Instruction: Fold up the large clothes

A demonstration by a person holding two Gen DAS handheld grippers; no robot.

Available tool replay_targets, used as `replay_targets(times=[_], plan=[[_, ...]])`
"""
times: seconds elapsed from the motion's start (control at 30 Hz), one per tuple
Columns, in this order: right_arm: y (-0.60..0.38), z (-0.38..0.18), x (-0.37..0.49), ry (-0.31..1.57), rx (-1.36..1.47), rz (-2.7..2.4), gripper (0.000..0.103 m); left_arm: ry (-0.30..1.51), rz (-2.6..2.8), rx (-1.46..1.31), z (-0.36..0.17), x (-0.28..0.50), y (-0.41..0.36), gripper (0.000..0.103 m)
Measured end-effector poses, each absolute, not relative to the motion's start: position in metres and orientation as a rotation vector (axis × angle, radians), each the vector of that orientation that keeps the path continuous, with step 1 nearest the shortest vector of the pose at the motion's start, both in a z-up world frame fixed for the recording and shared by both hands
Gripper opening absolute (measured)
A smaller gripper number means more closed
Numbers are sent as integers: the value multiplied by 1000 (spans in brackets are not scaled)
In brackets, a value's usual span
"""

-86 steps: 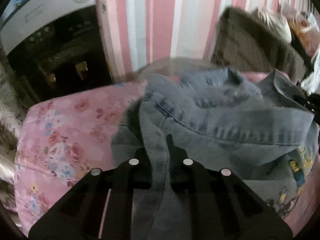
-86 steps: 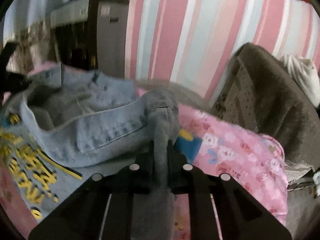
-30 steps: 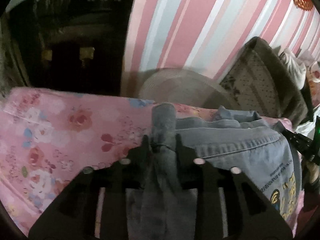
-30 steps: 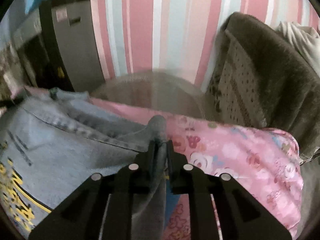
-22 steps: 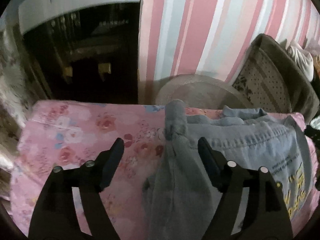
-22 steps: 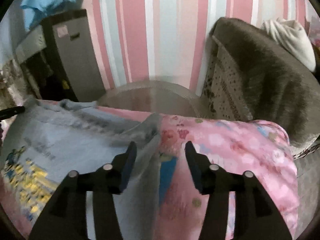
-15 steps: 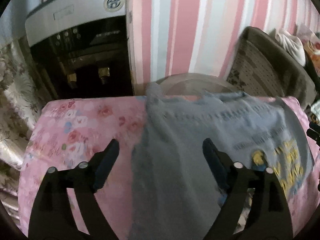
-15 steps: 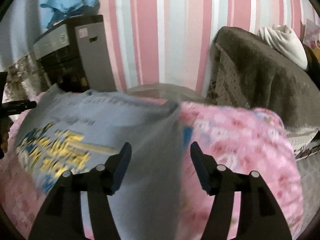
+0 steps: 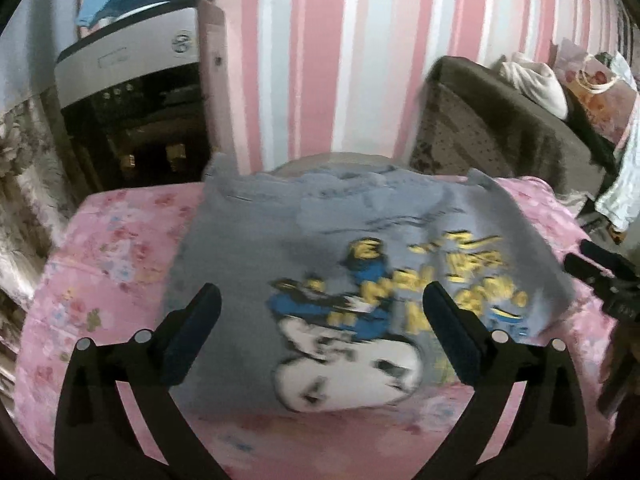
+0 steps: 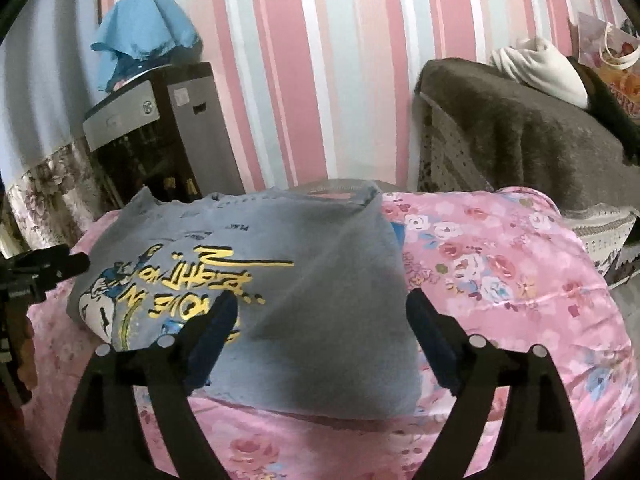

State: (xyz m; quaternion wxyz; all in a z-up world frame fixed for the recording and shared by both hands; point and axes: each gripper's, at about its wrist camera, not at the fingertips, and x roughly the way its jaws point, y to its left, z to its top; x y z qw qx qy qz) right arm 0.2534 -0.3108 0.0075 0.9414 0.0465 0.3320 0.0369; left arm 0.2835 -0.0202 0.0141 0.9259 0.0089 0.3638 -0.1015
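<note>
A grey garment with a yellow, blue and white cartoon print lies folded flat on the pink floral cover. My left gripper is open and empty, raised above the garment's near left part. In the right wrist view the same garment lies flat, and my right gripper is open and empty above its near right part. The other gripper shows at the right edge of the left wrist view and at the left edge of the right wrist view.
A water dispenser with a blue cloth on top stands at the back left against the striped wall. A brown covered sofa with a white bundle stands at the back right. A round beige object sits behind the bed.
Both grippers held the grey garment's far edge, laid it down over the cover, then opened and let go. They have drawn back and risen; the garment now lies flat with the print up.
</note>
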Motion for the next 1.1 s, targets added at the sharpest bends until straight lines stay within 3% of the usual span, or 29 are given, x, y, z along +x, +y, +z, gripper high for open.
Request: replay_targets(times=[0.23, 0.3, 0.37, 0.6, 0.73, 0.8, 1.1], plan=[[-300, -10, 259, 738, 23, 112, 85, 762, -237, 40, 6, 277, -56, 100], [-299, -20, 264, 786, 2, 109, 70, 775, -233, 52, 1, 280, -63, 100], [-301, -29, 268, 819, -14, 98, 66, 796, -224, 62, -7, 286, -67, 100], [-310, -39, 268, 845, -25, 82, 66, 851, -202, 64, -26, 296, -70, 100], [-323, -27, 254, 799, 48, 70, 71, 841, -213, 69, -25, 293, -75, 100], [-334, -22, 245, 771, 113, 46, 81, 833, -221, 70, -25, 292, -78, 100], [-365, -34, 228, 760, 293, -25, 83, 788, -292, 63, -26, 277, -98, 100]])
